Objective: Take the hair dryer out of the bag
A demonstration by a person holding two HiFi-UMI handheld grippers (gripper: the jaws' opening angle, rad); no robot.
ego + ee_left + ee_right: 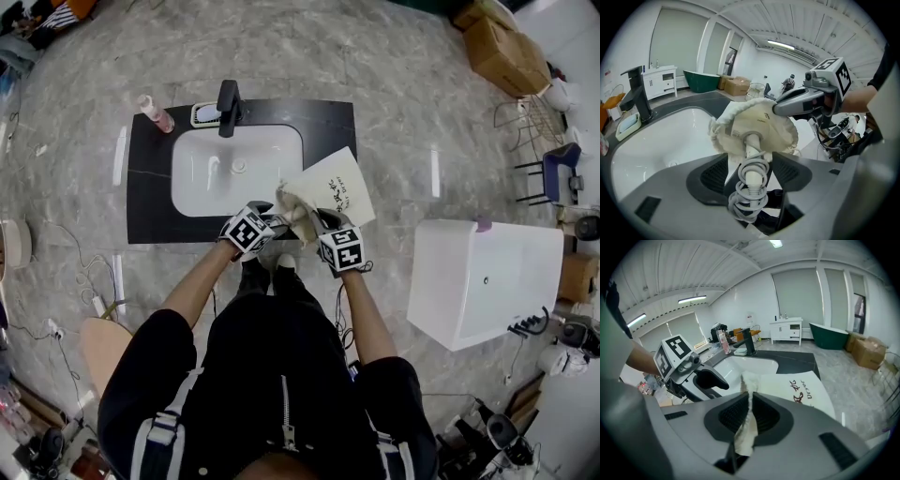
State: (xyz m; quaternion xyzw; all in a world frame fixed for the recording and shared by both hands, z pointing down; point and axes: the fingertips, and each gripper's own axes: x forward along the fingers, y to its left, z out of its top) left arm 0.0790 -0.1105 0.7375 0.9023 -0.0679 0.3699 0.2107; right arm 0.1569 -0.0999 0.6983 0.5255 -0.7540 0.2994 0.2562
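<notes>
Head view. Noted cream bag [333,183] at frame centre, lying on dark counter [150,192] at right rim of white sink [202,173]. Found left gripper [274,223] and right gripper [314,223] side by side at bag's near, bunched end. Could not make out the dryer itself here.

Left gripper view. Read jaws as standing wide apart. Observed hair dryer [751,152] handle poking from the gathered bag mouth at mid-frame, straight down into the gap between the pads, with daylight either side. No pad contact seen. Logged coiled grey cord [749,192] wound round the handle's end, low centre, deep in the jaw throat. Spotted right gripper at upper right, tip on the bag's rim.

Right gripper view. Read jaws as closed, pinching a fold of bag cloth at lower centre. Noted printed bag panel flat on the counter beyond, right of centre.
</notes>
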